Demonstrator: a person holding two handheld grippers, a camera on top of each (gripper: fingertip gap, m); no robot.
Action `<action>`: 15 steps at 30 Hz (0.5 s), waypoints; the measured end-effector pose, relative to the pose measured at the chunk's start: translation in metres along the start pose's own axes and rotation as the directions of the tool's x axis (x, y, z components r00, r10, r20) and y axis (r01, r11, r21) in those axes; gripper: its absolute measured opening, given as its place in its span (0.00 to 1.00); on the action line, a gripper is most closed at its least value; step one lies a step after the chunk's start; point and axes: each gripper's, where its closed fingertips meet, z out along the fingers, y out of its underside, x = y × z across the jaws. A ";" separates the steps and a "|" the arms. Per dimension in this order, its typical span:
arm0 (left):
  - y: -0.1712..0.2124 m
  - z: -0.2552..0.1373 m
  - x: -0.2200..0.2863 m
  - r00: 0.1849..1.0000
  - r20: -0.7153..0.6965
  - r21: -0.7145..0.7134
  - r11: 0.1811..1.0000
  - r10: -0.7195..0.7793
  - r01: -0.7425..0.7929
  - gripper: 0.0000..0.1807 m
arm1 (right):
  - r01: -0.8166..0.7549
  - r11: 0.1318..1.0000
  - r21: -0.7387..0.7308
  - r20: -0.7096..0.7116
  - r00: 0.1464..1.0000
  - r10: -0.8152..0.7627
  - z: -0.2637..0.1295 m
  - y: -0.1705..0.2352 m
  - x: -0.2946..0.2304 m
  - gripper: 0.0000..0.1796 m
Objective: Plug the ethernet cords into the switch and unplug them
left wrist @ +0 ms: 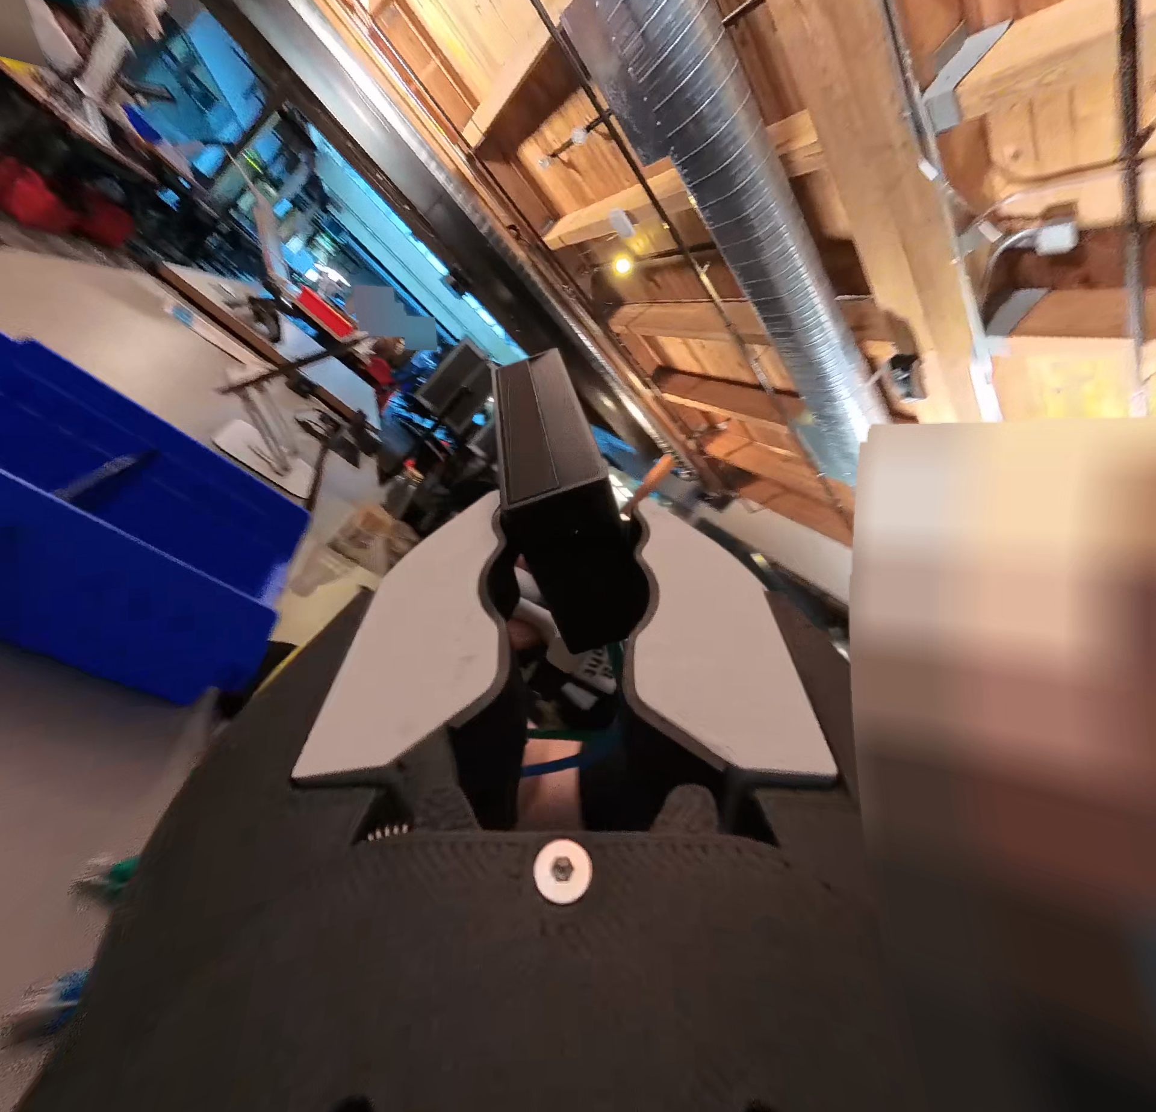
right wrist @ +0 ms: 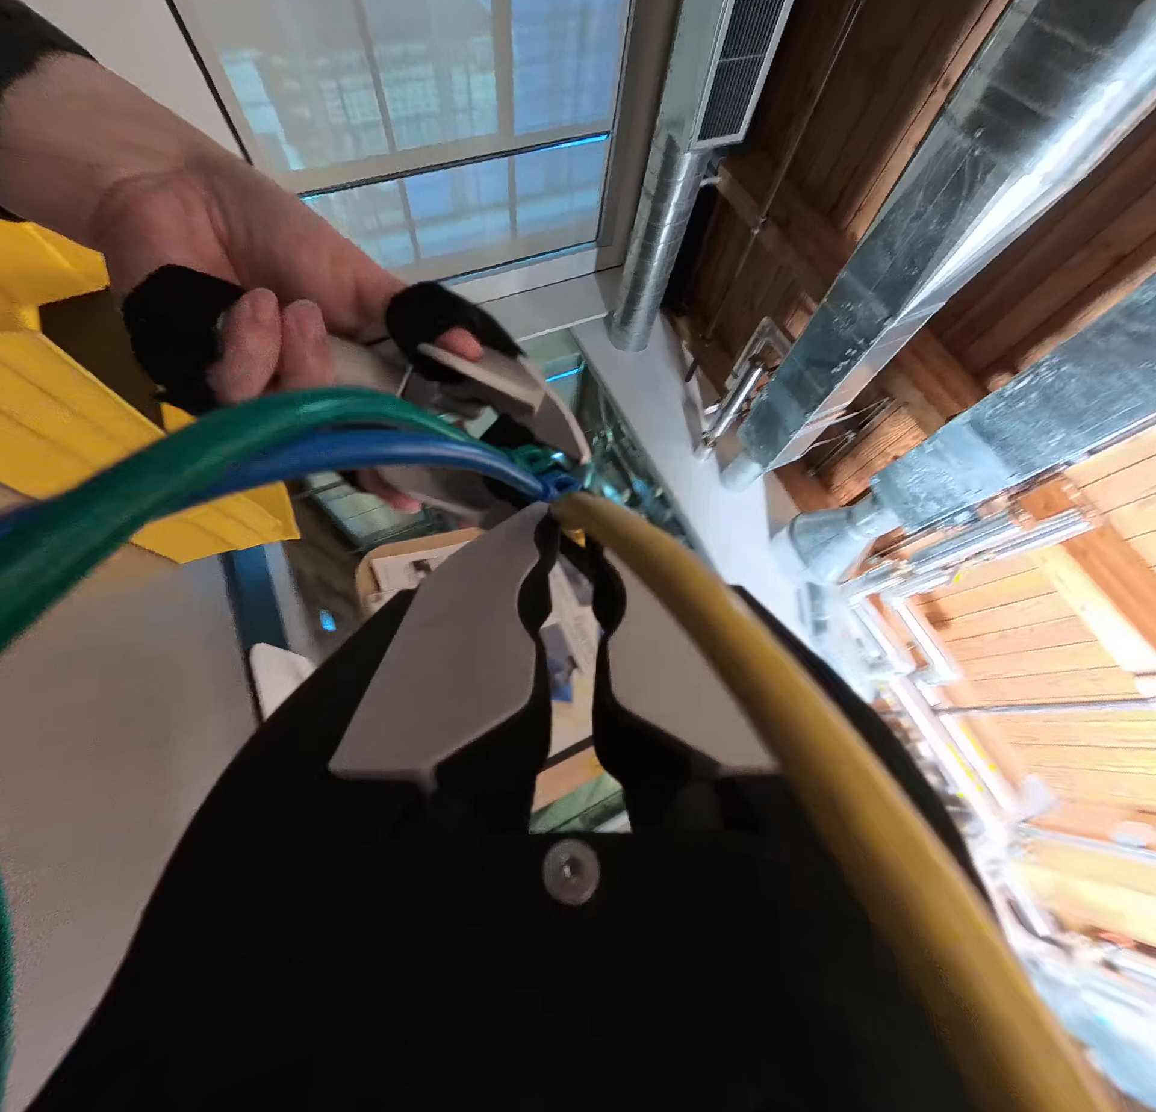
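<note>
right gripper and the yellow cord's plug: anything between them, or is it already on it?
Nothing visible between them. The right gripper is already shut on the yellow cord at its plug end. The green cord and blue cord meet just left of the tips, crowding that spot. The switch itself is hidden in this view.

A pale grey tabletop [left wrist: 94,769] fills the lower left of the left wrist view — tilted and blurred. Blue plastic bins [left wrist: 125,519] rest on it. Near its lower edge lie small blurred green and blue objects — unidentifiable.
</note>
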 end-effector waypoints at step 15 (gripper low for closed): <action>-0.070 -0.053 0.007 0.799 0.392 0.126 0.834 0.455 -0.537 0.15 | -0.840 0.079 -0.536 -0.075 0.140 0.987 -0.068 0.055 -0.098 0.05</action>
